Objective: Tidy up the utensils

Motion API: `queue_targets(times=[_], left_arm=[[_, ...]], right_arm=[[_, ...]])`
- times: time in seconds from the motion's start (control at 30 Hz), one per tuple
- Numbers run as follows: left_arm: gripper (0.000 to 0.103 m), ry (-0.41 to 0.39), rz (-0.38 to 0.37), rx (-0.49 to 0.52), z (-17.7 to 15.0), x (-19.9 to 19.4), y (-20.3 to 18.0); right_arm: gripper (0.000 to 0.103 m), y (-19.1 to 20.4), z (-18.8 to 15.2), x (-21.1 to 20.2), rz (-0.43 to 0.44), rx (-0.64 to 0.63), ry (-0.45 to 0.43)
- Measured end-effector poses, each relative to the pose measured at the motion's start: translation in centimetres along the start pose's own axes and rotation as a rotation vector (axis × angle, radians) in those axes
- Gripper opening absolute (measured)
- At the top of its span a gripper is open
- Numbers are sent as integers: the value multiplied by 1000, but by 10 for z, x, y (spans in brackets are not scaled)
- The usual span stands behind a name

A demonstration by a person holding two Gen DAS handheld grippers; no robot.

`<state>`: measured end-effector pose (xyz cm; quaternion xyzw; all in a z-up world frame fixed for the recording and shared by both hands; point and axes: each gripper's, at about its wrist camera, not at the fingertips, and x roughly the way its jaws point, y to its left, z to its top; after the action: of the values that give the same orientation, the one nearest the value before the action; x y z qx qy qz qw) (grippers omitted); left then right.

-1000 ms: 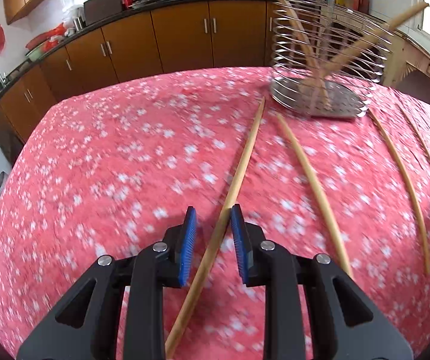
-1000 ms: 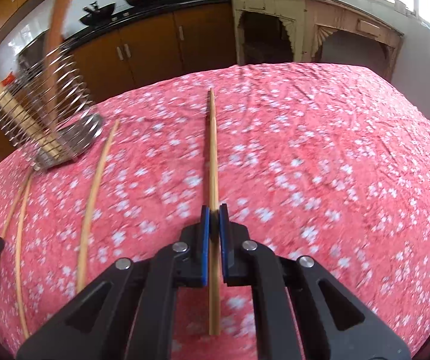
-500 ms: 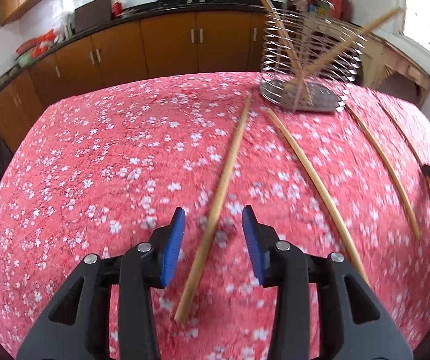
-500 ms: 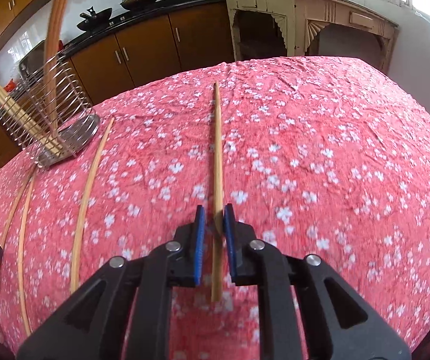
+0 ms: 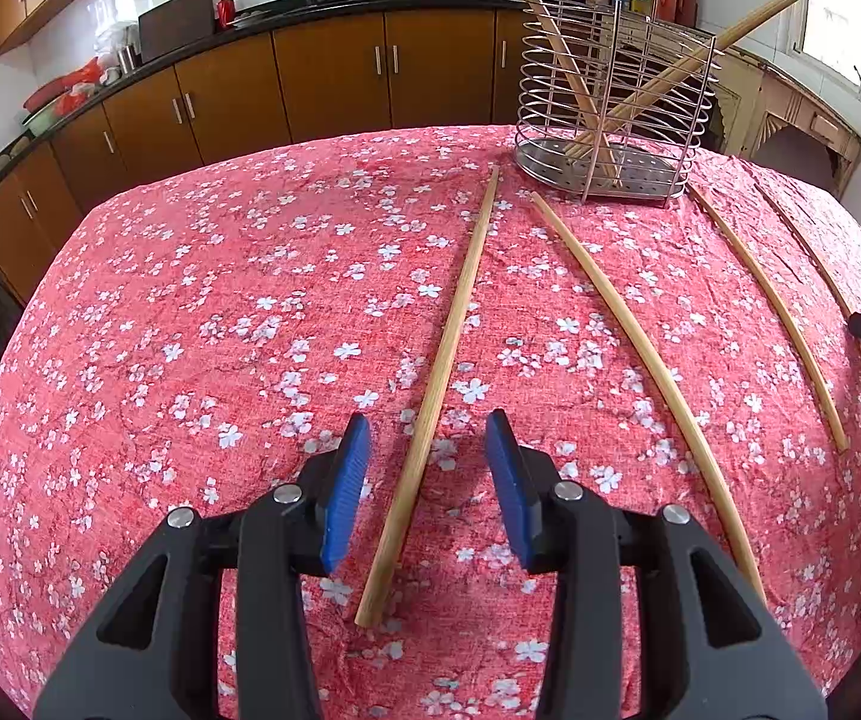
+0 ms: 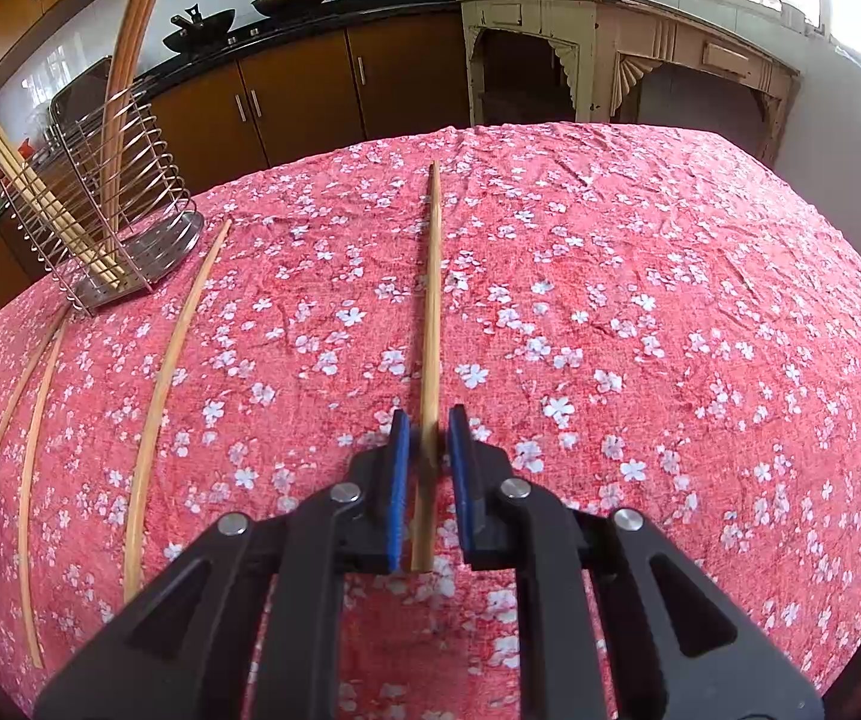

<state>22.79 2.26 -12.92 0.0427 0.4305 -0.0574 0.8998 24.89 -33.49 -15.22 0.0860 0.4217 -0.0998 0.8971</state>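
A wooden chopstick (image 5: 460, 306) lies on the pink flowered tablecloth (image 5: 220, 330) and passes between the blue pads of my left gripper (image 5: 427, 420), which is open and clear of it on both sides. My right gripper (image 6: 428, 411) straddles another chopstick (image 6: 432, 300) lying on the cloth. Its jaws are only slightly apart, with a thin gap either side, so it is open. The wire utensil holder (image 5: 610, 96) stands at the far side with several chopsticks leaning in it, and shows in the right wrist view as the holder (image 6: 112, 198).
More loose chopsticks lie between my two grippers: a curved one (image 5: 640, 336), another (image 5: 772, 300) and a thin one (image 5: 820, 270). Brown kitchen cabinets (image 5: 334, 72) stand behind the table. A pale wooden sideboard (image 6: 610, 54) is at the back right.
My left jaws have widened around their chopstick and drawn back a little along it. My right jaws, shut on their chopstick a second ago, have parted slightly and let it go.
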Motion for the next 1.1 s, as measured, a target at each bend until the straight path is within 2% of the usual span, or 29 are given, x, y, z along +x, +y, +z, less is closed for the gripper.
queue_targets(times=[0.53, 0.63, 0.67, 0.7, 0.77, 0.83, 0.93, 1.1], left_arm=[[40, -1, -13, 31, -8, -10, -5], [32, -3, -20, 37, -11, -13, -5], [23, -4, -20, 41, -12, -14, -5], [14, -5, -19, 45, -13, -15, -6], [8, -6, -11, 60, -15, -16, -9], [7, -7, -2, 67, -15, -17, -10], [7, -13, -7, 65, -16, -18, -10], [7, -88, -28, 47, -15, -34, -4]], right_arm=[[15, -3, -12, -13, -14, -17, 4], [15, -4, -14, -16, -9, -15, 4], [14, -4, -14, -16, -12, -14, 4], [8, -5, -14, -16, -9, -11, 3], [8, -7, -12, -15, 0, -3, 2], [8, -10, -12, -16, 12, 11, -2], [8, -12, -11, -25, 34, 24, -47], [7, -12, -4, -59, 37, 10, -191]])
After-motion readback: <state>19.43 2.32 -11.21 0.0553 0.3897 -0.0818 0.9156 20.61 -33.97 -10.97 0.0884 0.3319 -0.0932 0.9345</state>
